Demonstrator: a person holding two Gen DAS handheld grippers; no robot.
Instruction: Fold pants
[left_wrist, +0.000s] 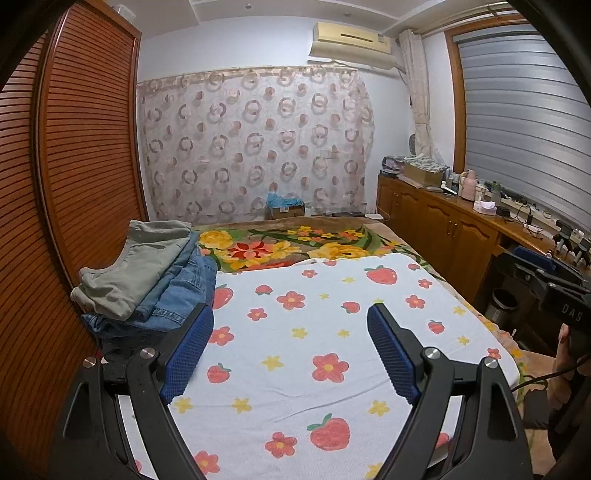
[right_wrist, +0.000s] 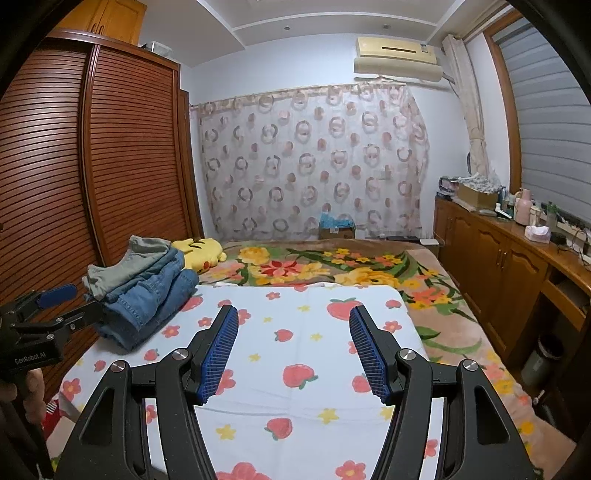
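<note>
Bedroom setting: a bed is covered by a strawberry-print sheet over a floral blanket, with a louvred wardrobe alongside. Folded pants are found stacked at the sheet's left edge: a grey-green pair on top of blue jeans. No unfolded pants are seen on the sheet, so the folding is judged complete or awaiting a further garment. Left tongs and right tongs are released and hold nothing. "CenRobot.AI" is read on the left unit, "DAS" on the right.
</note>
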